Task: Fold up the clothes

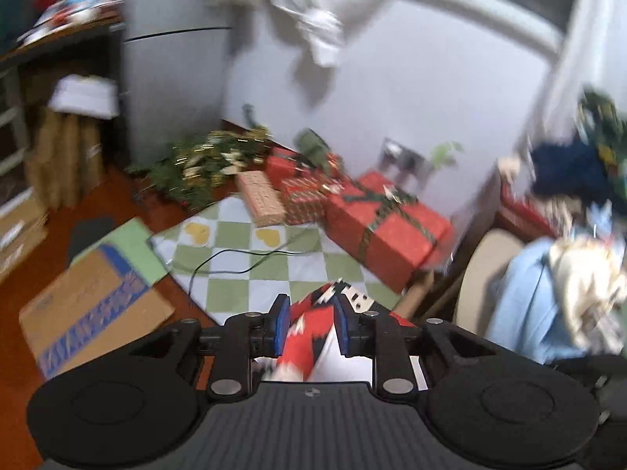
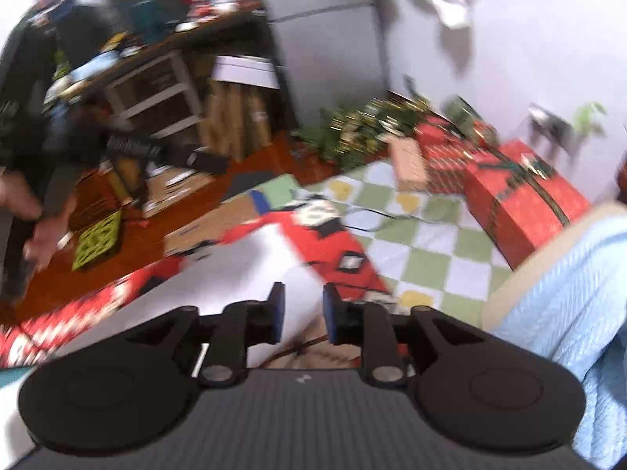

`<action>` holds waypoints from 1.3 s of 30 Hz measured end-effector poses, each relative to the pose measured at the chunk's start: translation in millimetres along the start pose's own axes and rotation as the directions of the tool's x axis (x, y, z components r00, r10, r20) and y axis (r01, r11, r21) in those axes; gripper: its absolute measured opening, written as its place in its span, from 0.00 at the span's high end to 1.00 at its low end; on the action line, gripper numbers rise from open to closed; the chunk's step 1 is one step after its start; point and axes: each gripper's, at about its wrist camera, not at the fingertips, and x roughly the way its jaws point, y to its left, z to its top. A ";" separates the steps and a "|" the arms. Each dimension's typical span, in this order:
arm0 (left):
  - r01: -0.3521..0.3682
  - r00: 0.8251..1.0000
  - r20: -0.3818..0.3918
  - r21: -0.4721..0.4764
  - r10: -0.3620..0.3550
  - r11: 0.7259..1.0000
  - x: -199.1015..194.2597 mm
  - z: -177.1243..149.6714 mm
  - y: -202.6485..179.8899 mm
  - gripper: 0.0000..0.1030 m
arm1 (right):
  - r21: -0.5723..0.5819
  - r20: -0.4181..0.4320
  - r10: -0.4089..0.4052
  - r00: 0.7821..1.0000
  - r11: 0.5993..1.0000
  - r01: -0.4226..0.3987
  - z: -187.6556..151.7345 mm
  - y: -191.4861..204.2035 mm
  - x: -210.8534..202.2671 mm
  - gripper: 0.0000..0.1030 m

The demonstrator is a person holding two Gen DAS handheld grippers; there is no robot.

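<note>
- Red, white and black patterned cloth (image 1: 309,325), white on the inside, bunched between left gripper (image 1: 309,323) fingers, held above checked mat (image 1: 231,270).
- Same cloth pinched in right gripper (image 2: 301,313).

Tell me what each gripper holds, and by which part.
Left gripper pinches a bunched edge of the red patterned garment. Right gripper has its white inner side between its fingers; grip unclear.

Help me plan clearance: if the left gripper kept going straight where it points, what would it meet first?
Beyond the red patterned garment in the left gripper, probably the green-and-white checkered mat on the floor; blur makes depth uncertain.
</note>
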 end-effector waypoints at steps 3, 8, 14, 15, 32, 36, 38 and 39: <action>-0.081 0.997 0.005 -0.121 0.082 0.989 -52.1 -38.6 11.0 0.77 | -0.084 -0.016 0.051 0.999 0.995 -0.052 -7.7 27.0 -19.1 0.67; -0.218 0.974 -0.001 -0.250 0.225 0.943 -135.2 -117.6 15.1 0.77 | -0.192 -0.068 0.135 0.989 0.971 -0.146 -27.5 78.9 -44.0 0.61; -0.295 0.953 -0.075 -0.468 0.295 0.833 -202.4 -223.3 26.2 0.92 | -0.245 -0.154 0.222 0.963 0.935 -0.255 -73.8 148.1 -50.8 0.87; -0.300 0.950 -0.078 -0.484 0.301 0.822 -209.3 -234.9 25.0 0.92 | -0.258 -0.174 0.226 0.959 0.929 -0.266 -81.5 160.3 -50.2 0.88; -0.327 0.938 -0.107 -0.581 0.329 0.745 -238.9 -346.8 -2.2 0.92 | -0.416 -0.351 0.264 0.898 0.815 -0.402 -170.1 270.9 -48.2 0.89; -0.360 0.927 -0.134 -0.585 0.351 0.727 -237.8 -342.1 -3.4 0.92 | -0.392 -0.320 0.256 0.912 0.841 -0.373 -148.4 239.9 -31.2 0.90; -0.377 0.918 -0.150 -0.609 0.366 0.698 -237.0 -340.8 -4.6 0.92 | -0.376 -0.297 0.244 0.923 0.859 -0.348 -131.6 216.7 -22.4 0.90; -0.388 0.913 -0.159 -0.623 0.376 0.679 -236.4 -339.9 -5.3 0.92 | -0.367 -0.285 0.237 0.929 0.868 -0.335 -123.2 205.1 -18.0 0.90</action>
